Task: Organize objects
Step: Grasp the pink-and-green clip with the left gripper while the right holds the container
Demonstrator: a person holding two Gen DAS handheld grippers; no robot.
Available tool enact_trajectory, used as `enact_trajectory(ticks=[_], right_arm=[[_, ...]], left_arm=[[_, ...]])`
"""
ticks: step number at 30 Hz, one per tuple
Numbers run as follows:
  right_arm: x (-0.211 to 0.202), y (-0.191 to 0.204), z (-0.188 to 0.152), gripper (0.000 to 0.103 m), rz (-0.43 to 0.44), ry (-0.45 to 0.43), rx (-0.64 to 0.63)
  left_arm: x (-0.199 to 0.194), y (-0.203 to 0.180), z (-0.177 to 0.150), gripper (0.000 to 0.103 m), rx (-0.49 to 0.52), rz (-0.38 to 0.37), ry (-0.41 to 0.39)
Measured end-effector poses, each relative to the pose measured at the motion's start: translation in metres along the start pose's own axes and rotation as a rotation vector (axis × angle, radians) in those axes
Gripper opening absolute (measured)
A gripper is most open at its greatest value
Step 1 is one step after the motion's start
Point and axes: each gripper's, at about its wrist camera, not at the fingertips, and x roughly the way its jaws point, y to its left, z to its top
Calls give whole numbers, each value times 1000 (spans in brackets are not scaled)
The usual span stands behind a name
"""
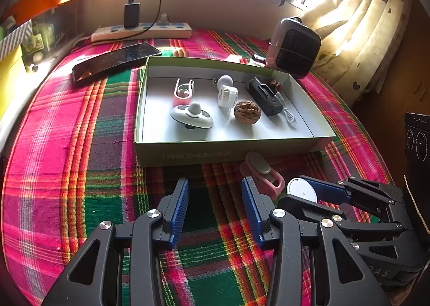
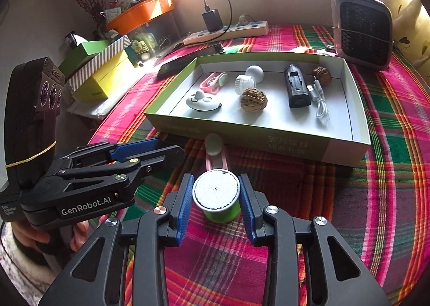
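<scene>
Right wrist view: we have the right gripper (image 2: 216,198) closed around a small green spool (image 2: 218,200) with a white top, its blue pads pressing the sides as it sits on the plaid tablecloth (image 2: 376,212) near the table's front edge. No earlier picture is given, so we speak only of the grip as it stands.

The left gripper (image 1: 215,198) hangs beside it, jaws half apart and empty over bare cloth. A pink clip (image 2: 215,153) lies just past the spool, touching the near wall of the open cardboard box (image 2: 268,142), which sits mid-table and already holds two walnuts, a black charger, a white cable and several small white pieces.

As we read it, the step in hand is carrying the spool into the box. To do it well, we should keep the pads squarely on the round sides, since a smooth cylinder may slip or tip. We should lift straight up until clear of the clip and the box wall, then set the spool down upright on the bare floor near the box's front right corner, away from the cable.
</scene>
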Motion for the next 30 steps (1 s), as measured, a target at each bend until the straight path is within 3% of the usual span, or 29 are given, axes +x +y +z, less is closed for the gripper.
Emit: enact_trajectory(ticks=[11,15,18,30], right_arm=[[-25,-40,-5,35,-161,-56,60],[-27,-45,-4,35,-165,-64,61],[-26,-47,-4,35,-171,-65,50],[-23,-52,-2,35,-157,-61,39]], left_arm=[[10,-20,2,44,11,-54,28],[15,-29,4,45,6,-43,31],[19,-36,5,52,5,-43,40],[31,-48,8,52,13,61,41]])
